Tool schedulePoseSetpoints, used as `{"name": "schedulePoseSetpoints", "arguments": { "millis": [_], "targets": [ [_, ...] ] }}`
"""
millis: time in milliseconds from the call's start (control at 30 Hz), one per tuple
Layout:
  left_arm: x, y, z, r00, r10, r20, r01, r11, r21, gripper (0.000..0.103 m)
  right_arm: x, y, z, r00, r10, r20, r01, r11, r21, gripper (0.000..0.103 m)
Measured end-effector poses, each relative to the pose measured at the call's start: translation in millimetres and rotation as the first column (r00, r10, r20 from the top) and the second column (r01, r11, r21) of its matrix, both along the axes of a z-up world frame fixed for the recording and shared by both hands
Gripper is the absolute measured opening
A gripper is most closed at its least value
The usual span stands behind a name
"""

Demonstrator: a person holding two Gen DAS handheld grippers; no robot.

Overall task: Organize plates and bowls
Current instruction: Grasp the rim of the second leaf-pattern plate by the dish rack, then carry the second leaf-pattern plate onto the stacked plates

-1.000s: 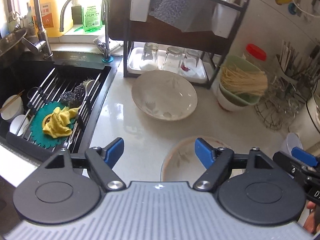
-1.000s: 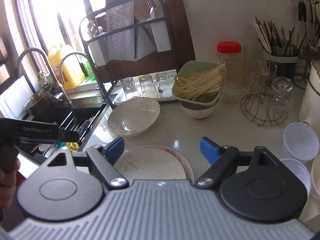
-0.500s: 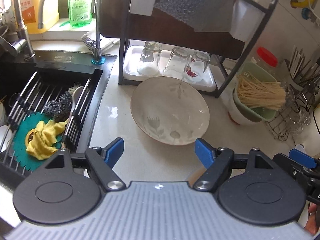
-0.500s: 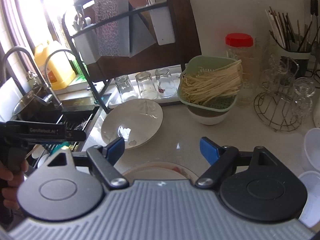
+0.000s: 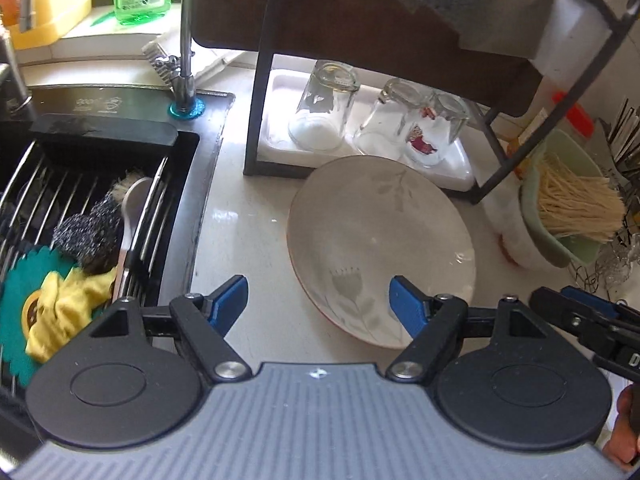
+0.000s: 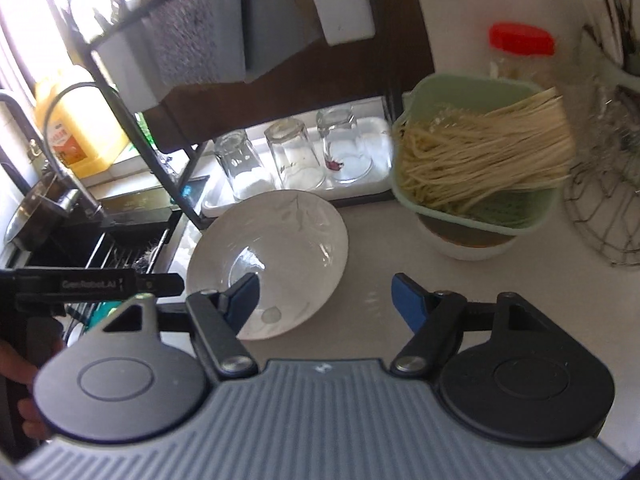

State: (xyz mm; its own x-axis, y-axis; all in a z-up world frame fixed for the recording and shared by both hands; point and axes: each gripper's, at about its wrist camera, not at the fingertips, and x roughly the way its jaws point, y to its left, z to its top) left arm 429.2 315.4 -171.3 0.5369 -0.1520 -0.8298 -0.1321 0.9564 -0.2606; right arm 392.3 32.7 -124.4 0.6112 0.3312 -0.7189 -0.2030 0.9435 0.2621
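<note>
A wide shallow cream bowl with a faint leaf print [image 5: 380,248] sits on the white counter in front of the dish rack; it also shows in the right wrist view [image 6: 272,264]. My left gripper [image 5: 318,300] is open and empty, its right fingertip [image 5: 404,300] over the bowl's near rim. My right gripper [image 6: 324,300] is open and empty, its left fingertip [image 6: 244,296] over the bowl's near right part. A white bowl [image 6: 464,244] sits under the green strainer.
A black rack [image 5: 256,120] holds a white tray with three upturned glasses [image 5: 324,108]. A green strainer of dry noodles [image 6: 480,160] stands right. The sink [image 5: 80,208] with scourer, spoon and yellow cloth lies left. A wire holder [image 6: 600,208] stands far right.
Both grippers have moved forward toward the cream bowl and rack. The flat patterned plate near the front edge has dropped out of view beneath them. Both jaws stay open.
</note>
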Motion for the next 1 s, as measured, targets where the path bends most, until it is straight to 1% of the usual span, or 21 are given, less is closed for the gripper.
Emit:
{"name": "schedulePoseSetpoints", "arguments": {
  "millis": [67, 100, 167, 233, 267, 333, 367, 433, 500, 533, 600, 633, 767, 800, 867, 900, 933, 1000],
  "targets": [
    [12.1, 4.8, -7.9, 1.0, -0.011, -0.016, 0.011, 1.0, -0.01, 0.079, 11.7, 6.2, -8.0, 1.0, -0.003, -0.028, 0.003, 1.0, -0.006, 0.065],
    [17.1, 7.1, -11.7, 1.0, -0.019, -0.019, 0.018, 1.0, -0.018, 0.077, 17.3, 8.8, -12.1, 0.999, -0.01, -0.047, 0.01, 1.0, -0.008, 0.062],
    [29.0, 11.8, -20.8, 0.999, -0.031, -0.035, 0.03, 0.999, -0.029, 0.074, 27.3, 13.7, -20.7, 0.997, -0.033, -0.075, 0.032, 0.999, -0.019, 0.059],
    [38.6, 15.1, -27.9, 0.998, -0.048, -0.042, 0.046, 0.998, -0.037, 0.067, 36.6, 19.7, -28.9, 0.994, -0.049, -0.102, 0.045, 0.998, -0.041, 0.048],
    [43.4, 16.1, -30.8, 0.998, -0.05, -0.04, 0.048, 0.998, -0.027, 0.065, 40.2, 22.2, -32.5, 0.992, -0.055, -0.112, 0.049, 0.997, -0.053, 0.047],
    [55.1, 18.8, -36.0, 0.997, -0.063, -0.039, 0.062, 0.998, -0.025, 0.058, 47.3, 26.0, -39.1, 0.988, -0.079, -0.129, 0.068, 0.994, -0.086, 0.039],
    [61.8, 21.4, -38.7, 0.997, -0.071, -0.04, 0.07, 0.997, -0.041, 0.056, 51.2, 27.2, -41.9, 0.986, -0.089, -0.138, 0.076, 0.993, -0.091, 0.038],
    [73.2, 23.6, -42.8, 0.995, -0.087, -0.046, 0.084, 0.995, -0.056, 0.048, 56.4, 29.1, -46.7, 0.983, -0.101, -0.153, 0.089, 0.992, -0.089, 0.037],
    [82.9, 21.3, -45.7, 0.99, -0.128, -0.052, 0.125, 0.99, -0.066, 0.042, 60.6, 30.9, -50.3, 0.981, -0.108, -0.164, 0.095, 0.992, -0.088, 0.034],
    [86.9, 19.0, -46.4, 0.987, -0.154, -0.051, 0.15, 0.986, -0.066, 0.04, 62.4, 31.3, -52.5, 0.979, -0.112, -0.172, 0.098, 0.992, -0.084, 0.033],
    [93.8, 13.3, -48.3, 0.979, -0.193, -0.059, 0.191, 0.981, -0.032, 0.037, 64.6, 32.2, -56.3, 0.977, -0.115, -0.18, 0.101, 0.991, -0.086, 0.029],
    [96.5, 11.9, -49.3, 0.978, -0.202, -0.061, 0.2, 0.979, -0.023, 0.037, 66.0, 32.6, -57.9, 0.977, -0.109, -0.182, 0.095, 0.992, -0.082, 0.027],
    [106.3, 15.5, -55.5, 0.974, -0.205, -0.09, 0.201, 0.978, -0.056, 0.036, 68.4, 37.1, -60.4, 0.98, -0.103, -0.168, 0.091, 0.993, -0.079, 0.024],
    [108.4, 14.1, -57.5, 0.971, -0.218, -0.096, 0.214, 0.975, -0.052, 0.036, 68.4, 36.8, -61.7, 0.979, -0.11, -0.169, 0.099, 0.992, -0.072, 0.024],
    [110.3, 8.6, -59.4, 0.963, -0.256, -0.085, 0.256, 0.967, -0.017, 0.036, 69.7, 34.9, -64.6, 0.973, -0.128, -0.192, 0.121, 0.991, -0.048, 0.024],
    [110.7, 6.6, -59.1, 0.96, -0.267, -0.082, 0.268, 0.963, -0.002, 0.036, 69.7, 34.3, -65.2, 0.972, -0.133, -0.196, 0.127, 0.991, -0.04, 0.024],
    [111.7, 6.2, -59.2, 0.96, -0.266, -0.084, 0.266, 0.964, -0.002, 0.036, 69.3, 33.5, -65.9, 0.972, -0.132, -0.195, 0.128, 0.991, -0.032, 0.025],
    [114.0, 9.2, -59.6, 0.96, -0.263, -0.092, 0.261, 0.965, -0.038, 0.036, 69.7, 28.9, -66.2, 0.969, -0.136, -0.207, 0.139, 0.99, -0.003, 0.025]
  ]
}}
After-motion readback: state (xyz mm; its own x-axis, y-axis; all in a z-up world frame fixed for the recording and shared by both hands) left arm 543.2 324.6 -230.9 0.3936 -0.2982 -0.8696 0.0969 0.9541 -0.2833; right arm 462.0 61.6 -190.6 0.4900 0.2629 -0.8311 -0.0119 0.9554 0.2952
